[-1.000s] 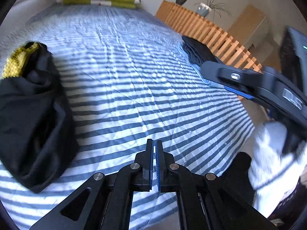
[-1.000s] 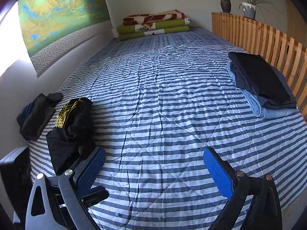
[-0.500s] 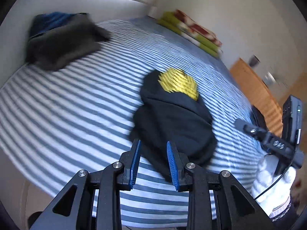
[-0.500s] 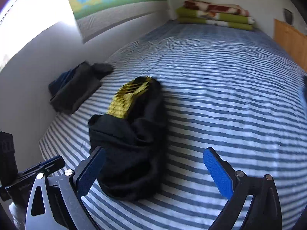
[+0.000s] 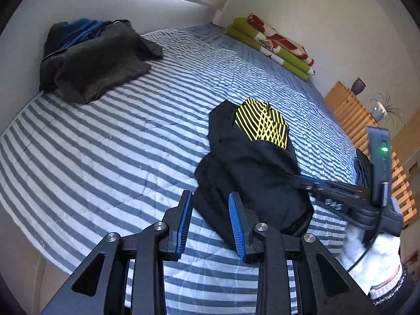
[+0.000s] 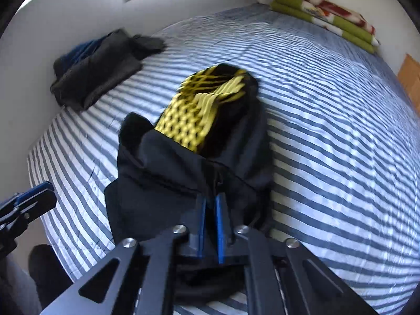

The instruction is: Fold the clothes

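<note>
A crumpled black garment point(image 5: 252, 168) with a yellow lattice print point(image 5: 262, 126) lies near the front edge of the striped bed point(image 5: 105, 157). My left gripper point(image 5: 210, 223) is partly open at the garment's near left corner. Black cloth shows beyond its blue pads, which do not press on it. My right gripper point(image 6: 210, 218) is shut on a fold of the black garment point(image 6: 162, 183) at its near end. In the left wrist view the right gripper point(image 5: 307, 183) bites into the garment's right side, held by a white-gloved hand point(image 5: 372, 257).
A loose grey and blue pile of clothes point(image 5: 99, 60) sits by the wall at the far left. Folded green and red blankets point(image 5: 275, 44) lie at the bed's far end. A folded dark stack point(image 5: 359, 168) rests by the wooden slatted rail point(image 5: 349, 110).
Both grippers swung left from the bare middle of the bed to the black garment. The left gripper went from shut to partly open; the right closed from wide open onto the cloth.
</note>
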`<action>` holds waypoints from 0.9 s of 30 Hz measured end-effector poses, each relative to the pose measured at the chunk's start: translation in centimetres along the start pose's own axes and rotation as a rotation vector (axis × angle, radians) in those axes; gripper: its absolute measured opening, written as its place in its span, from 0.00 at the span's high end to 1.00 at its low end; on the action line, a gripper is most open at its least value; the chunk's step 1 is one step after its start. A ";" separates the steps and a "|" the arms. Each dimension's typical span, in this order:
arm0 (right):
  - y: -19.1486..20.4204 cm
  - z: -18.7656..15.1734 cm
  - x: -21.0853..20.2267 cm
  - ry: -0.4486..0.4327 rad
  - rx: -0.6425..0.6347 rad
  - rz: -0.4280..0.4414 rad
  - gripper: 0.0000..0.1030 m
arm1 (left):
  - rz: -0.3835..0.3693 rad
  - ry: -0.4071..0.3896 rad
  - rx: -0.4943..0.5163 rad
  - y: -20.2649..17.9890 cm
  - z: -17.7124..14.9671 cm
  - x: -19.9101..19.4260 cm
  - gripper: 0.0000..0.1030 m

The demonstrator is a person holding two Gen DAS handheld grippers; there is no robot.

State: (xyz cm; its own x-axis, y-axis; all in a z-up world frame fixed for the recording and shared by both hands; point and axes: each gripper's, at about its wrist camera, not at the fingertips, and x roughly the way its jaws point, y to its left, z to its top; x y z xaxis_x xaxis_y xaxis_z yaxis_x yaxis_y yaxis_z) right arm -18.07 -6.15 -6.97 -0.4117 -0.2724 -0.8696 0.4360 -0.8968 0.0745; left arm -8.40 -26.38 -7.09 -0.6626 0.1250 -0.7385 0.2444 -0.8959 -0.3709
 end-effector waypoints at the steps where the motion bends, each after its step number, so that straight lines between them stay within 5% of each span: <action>1: -0.8 -0.2 -0.6 -0.019 0.019 -0.012 0.95 | -0.006 0.000 0.002 -0.2 0.1 0.1 0.70; 11: -13.3 -7.4 -8.9 -0.115 0.292 -0.077 0.98 | -0.035 0.023 0.063 -3.8 -0.6 0.6 0.70; 17: -20.1 -13.7 -13.4 -0.161 0.454 -0.299 0.98 | -0.085 0.054 0.104 -7.1 -0.7 2.3 0.66; 21: -23.6 -15.3 -14.0 -0.119 0.511 -0.340 0.98 | -0.157 0.105 0.144 -10.9 -1.1 4.0 0.41; 27: -22.8 -15.3 -14.8 -0.166 0.455 -0.368 0.98 | -0.288 0.238 0.316 -20.4 -4.0 8.3 0.23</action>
State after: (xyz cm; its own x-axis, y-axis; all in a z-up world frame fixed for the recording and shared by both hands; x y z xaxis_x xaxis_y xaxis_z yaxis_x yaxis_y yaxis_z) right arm -9.71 23.62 -3.25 -0.6056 0.0659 -0.7931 -0.1290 -0.9915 0.0162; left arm -16.01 -5.39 -7.89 -0.4826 0.4477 -0.7527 -0.1766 -0.8915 -0.4171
